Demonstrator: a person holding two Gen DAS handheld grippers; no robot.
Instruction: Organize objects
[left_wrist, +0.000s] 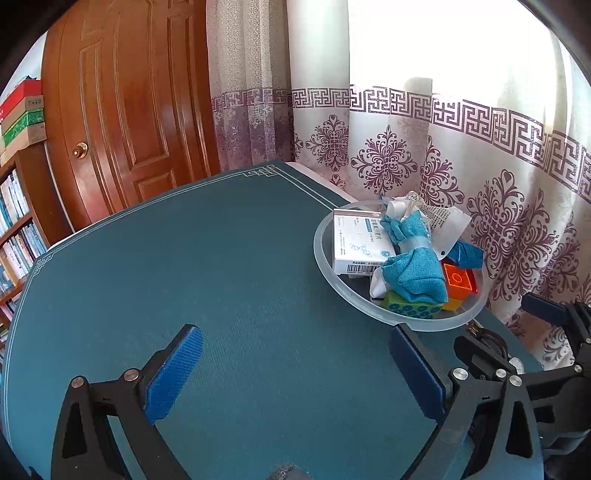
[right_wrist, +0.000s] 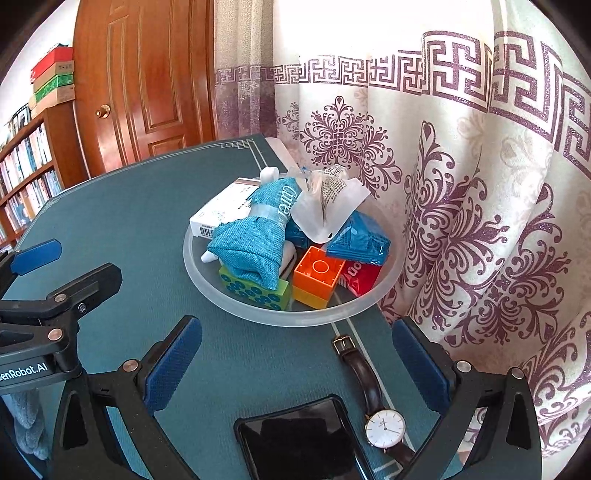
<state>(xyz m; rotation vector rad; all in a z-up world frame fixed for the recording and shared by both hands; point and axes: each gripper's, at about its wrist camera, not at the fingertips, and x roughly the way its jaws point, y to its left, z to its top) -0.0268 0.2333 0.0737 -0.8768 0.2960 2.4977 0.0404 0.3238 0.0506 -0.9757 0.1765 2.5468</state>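
Observation:
A clear plastic bowl (right_wrist: 258, 314) sits at the right edge of the teal table mat (left_wrist: 221, 277). It holds a white medicine box (right_wrist: 218, 212), a rolled teal cloth (right_wrist: 255, 247), a white packet (right_wrist: 328, 210), blue packets (right_wrist: 360, 240), an orange brick (right_wrist: 317, 275), a green brick (right_wrist: 258, 291) and a red packet (right_wrist: 360, 278). The bowl also shows in the left wrist view (left_wrist: 325, 258). A wristwatch (right_wrist: 384, 428) and a black phone (right_wrist: 303, 439) lie between my right gripper's (right_wrist: 295, 358) open fingers. My left gripper (left_wrist: 295, 365) is open and empty over bare mat.
A patterned curtain (right_wrist: 461, 184) hangs close behind the bowl and table edge. A wooden door (left_wrist: 129, 110) and a bookshelf (left_wrist: 18, 221) stand beyond the far side. The other gripper shows at the left of the right wrist view (right_wrist: 48, 295).

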